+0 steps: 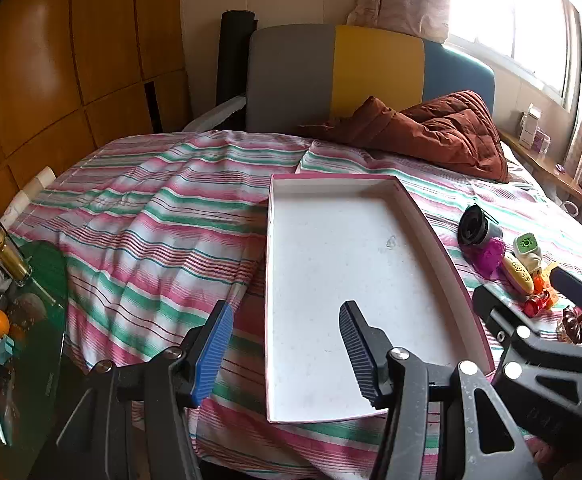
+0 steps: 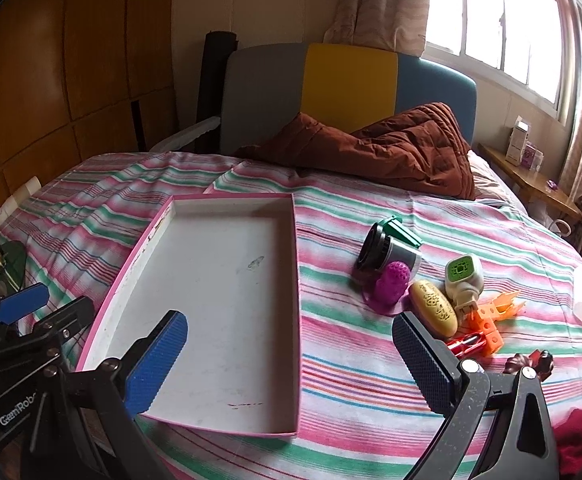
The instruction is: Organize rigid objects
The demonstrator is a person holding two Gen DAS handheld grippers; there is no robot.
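**Empty tray waits beside a cluster of small objects**

Left wrist view: the left gripper (image 1: 287, 344) hangs with its jaws spread wide and nothing between them, over the near left edge of the shallow white tray (image 1: 371, 184) with its pink rim. The tray lies flat on the striped bedsheet (image 1: 151, 220) and holds nothing, so it is probably the place meant for the objects. To its right sit the black-and-grey cup (image 1: 477, 228), a purple piece (image 1: 489, 258) and a yellow oval piece (image 1: 517, 276), close together. The right gripper shows at the lower right edge.

Right wrist view: the right gripper (image 2: 291, 364) is likewise spread and empty, between the tray's right wall and the pile. The cup (image 2: 387, 252) lies on its side; the white-and-green device (image 2: 463, 276) and orange toy (image 2: 491, 316) touch the yellow piece. No object is in the tray yet.

The surface is a soft, wrinkled bed; a brown quilt (image 2: 391, 148) lies by the colour-block headboard (image 2: 347, 80), with a bright window on the right.
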